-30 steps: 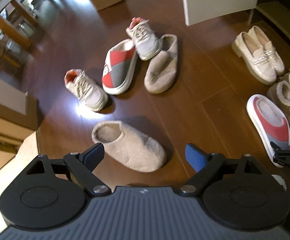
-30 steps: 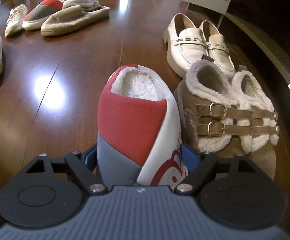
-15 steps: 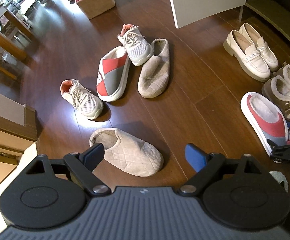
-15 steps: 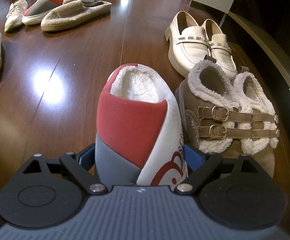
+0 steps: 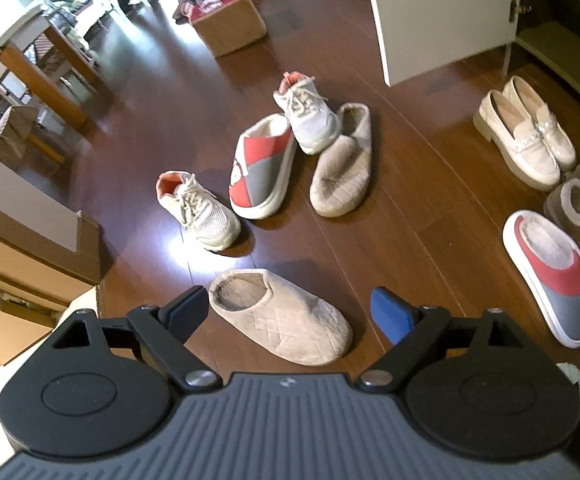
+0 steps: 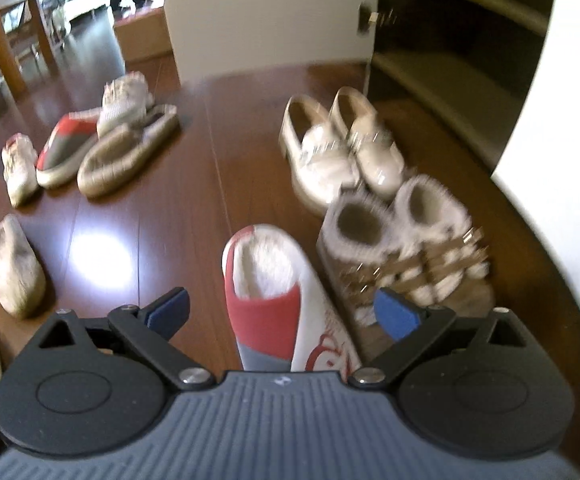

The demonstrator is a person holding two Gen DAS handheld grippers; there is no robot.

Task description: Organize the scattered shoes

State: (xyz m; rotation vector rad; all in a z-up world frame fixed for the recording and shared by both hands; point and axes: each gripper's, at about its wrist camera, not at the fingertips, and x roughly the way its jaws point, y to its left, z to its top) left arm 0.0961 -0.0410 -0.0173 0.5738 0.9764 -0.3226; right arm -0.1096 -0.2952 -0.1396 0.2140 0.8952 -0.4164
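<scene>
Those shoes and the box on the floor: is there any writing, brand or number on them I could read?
No text can be read in either view.
Red and grey slipper: a red printed design on its white side, no letters legible.
Its mate: a similar red mark, too small to read.
Cardboard box: red printed top, too blurred to read.
Right hand-held gripper, left hand-held gripper: a tiny logo, no letters.

The right gripper (image 6: pixel 281 312) has let go of the red slipper (image 6: pixel 277 300) and risen; its jaws are opening wider, the slipper lying untouched below.
</scene>
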